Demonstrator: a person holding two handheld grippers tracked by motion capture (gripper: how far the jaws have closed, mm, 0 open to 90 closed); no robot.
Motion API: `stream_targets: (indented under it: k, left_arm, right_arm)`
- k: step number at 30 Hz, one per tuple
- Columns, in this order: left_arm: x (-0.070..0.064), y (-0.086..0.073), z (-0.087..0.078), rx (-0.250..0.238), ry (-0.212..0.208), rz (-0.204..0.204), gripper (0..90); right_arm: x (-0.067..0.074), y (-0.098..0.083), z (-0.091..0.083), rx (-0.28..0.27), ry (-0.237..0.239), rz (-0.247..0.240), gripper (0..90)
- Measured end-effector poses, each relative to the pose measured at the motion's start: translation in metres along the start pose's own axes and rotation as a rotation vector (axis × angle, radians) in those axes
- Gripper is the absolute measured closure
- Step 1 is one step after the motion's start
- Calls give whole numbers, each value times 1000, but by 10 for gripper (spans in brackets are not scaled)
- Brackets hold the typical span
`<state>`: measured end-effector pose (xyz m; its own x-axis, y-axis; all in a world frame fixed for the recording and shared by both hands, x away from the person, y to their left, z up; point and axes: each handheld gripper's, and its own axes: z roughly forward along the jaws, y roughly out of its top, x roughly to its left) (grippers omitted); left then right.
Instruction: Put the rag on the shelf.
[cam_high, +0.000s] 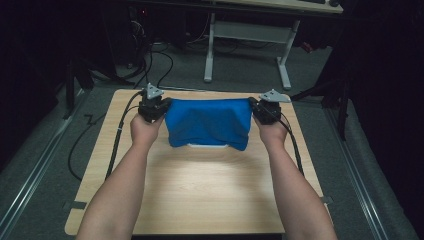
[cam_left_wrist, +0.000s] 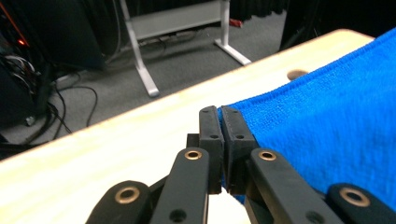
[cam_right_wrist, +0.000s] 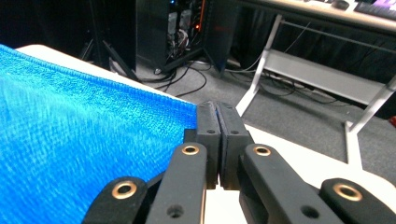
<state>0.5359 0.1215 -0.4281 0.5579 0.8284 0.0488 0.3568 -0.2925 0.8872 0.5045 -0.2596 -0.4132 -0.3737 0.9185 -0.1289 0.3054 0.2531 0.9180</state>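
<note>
A blue towel (cam_high: 209, 123) hangs stretched between my two grippers above the far half of the wooden table (cam_high: 200, 185). My left gripper (cam_high: 159, 107) is shut on the towel's left top corner, and my right gripper (cam_high: 258, 108) is shut on its right top corner. In the left gripper view the jaws pinch the cloth's corner (cam_left_wrist: 224, 112), with the towel (cam_left_wrist: 327, 126) spreading away to the right. In the right gripper view the jaws meet on the corner (cam_right_wrist: 198, 112), and the towel (cam_right_wrist: 84, 149) spreads to the left. The towel's lower edge sags toward the table, where a white strip (cam_high: 207, 146) shows beneath it.
A white-legged desk frame (cam_high: 247, 45) stands on the grey floor beyond the table. Cables (cam_high: 150, 65) lie on the floor at the back left. A round hole (cam_left_wrist: 297, 73) sits in the tabletop near its far edge. Metal rails (cam_high: 35, 170) run along both sides.
</note>
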Motion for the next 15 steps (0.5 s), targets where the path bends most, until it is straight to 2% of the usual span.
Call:
stream_targets:
  k: [8, 10, 12, 15]
  left_arm:
    - [-4, -30, 5, 29, -48, -36, 883]
    - [-6, -35, 7, 49, -71, -47, 882]
    - [-9, -38, 8, 45, -79, -39, 881]
    - [-11, -45, 11, 49, -95, -60, 881]
  right_arm:
    - [6, -29, 3, 29, 40, 33, 894]
    - [9, -33, 4, 38, 44, 33, 894]
    - [11, -37, 5, 45, 50, 29, 894]
    - [14, -43, 6, 46, 54, 38, 894]
